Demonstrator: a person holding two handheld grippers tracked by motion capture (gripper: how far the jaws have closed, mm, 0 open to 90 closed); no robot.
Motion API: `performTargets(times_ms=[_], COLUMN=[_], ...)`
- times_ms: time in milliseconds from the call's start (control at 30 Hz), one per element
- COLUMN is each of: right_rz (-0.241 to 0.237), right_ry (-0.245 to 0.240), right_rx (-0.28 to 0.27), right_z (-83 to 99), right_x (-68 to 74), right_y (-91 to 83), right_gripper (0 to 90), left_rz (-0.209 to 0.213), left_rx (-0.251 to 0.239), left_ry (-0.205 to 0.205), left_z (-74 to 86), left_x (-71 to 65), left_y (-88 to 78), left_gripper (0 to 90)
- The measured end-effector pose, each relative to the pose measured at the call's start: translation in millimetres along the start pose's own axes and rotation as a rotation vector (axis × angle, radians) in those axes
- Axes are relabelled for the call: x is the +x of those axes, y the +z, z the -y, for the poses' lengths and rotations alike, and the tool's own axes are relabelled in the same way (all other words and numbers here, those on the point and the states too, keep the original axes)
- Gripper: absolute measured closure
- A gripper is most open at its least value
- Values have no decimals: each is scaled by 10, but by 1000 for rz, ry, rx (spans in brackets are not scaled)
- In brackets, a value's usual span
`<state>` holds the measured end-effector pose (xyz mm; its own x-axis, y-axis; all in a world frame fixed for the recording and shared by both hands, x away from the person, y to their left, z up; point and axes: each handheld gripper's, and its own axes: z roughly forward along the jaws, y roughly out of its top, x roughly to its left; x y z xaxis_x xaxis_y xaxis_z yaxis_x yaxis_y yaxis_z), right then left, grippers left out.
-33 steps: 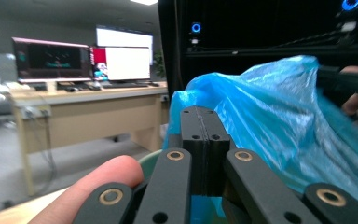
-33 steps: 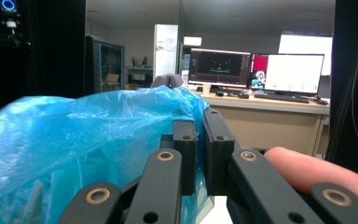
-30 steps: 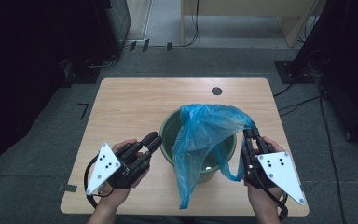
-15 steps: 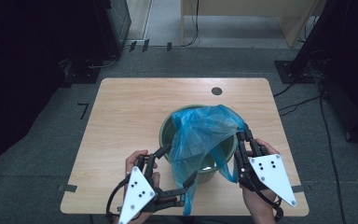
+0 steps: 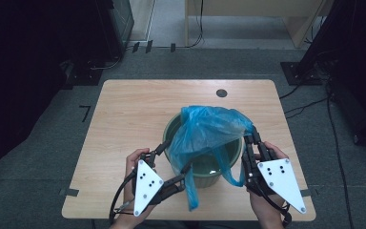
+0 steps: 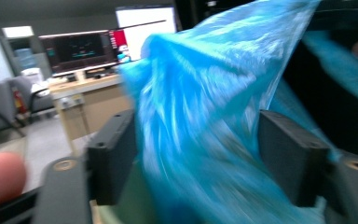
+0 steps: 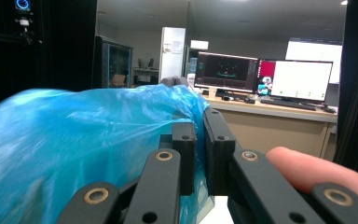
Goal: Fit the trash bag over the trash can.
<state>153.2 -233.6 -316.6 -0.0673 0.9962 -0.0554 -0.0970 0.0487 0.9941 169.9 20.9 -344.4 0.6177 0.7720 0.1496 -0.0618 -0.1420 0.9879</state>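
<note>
A green bin (image 5: pixel 221 168) stands near the front middle of the wooden table (image 5: pixel 133 109). A blue plastic bag (image 5: pixel 208 128) is draped over it, and a loose tail hangs down the bin's front. My left gripper (image 5: pixel 174 159) reaches in from the bin's front left. In the left gripper view its jaws stand apart with the blue bag (image 6: pixel 200 140) bunched between them. They have just been closing on it, and the left gripper (image 6: pixel 200 161) is still open. My right gripper (image 5: pixel 251 142) is at the bin's right rim. There the right gripper (image 7: pixel 199 140) is shut on the edge of the bag (image 7: pixel 74 135).
A round cable hole (image 5: pixel 221 93) sits near the table's far edge. Dark cabinets and cables (image 5: pixel 90 67) crowd the floor behind the table. A desk with lit monitors (image 7: pixel 261 74) lies far off. Bare wood lies left of and behind the bin.
My left gripper swung from the bin's left side round to its front, and its jaws went wide around the bag's hanging part. The right gripper kept still, holding the bag.
</note>
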Motion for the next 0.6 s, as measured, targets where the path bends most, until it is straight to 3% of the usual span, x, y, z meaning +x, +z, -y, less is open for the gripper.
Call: performTargets(times_ms=[133, 233, 600], right_rz=[0, 2, 13], right_ry=[-2, -5, -2], right_rx=[1, 2, 12], right_z=[2, 4, 25], right_x=[12, 10, -26], right_y=[-1, 3, 31], right_gripper=[858, 858, 858], left_rz=[-31, -67, -73], left_rx=[18, 37, 81], left_ry=[-14, -25, -52], left_z=[29, 62, 154], left_x=[129, 219, 459], left_y=[25, 51, 101], left_gripper=[478, 491, 685])
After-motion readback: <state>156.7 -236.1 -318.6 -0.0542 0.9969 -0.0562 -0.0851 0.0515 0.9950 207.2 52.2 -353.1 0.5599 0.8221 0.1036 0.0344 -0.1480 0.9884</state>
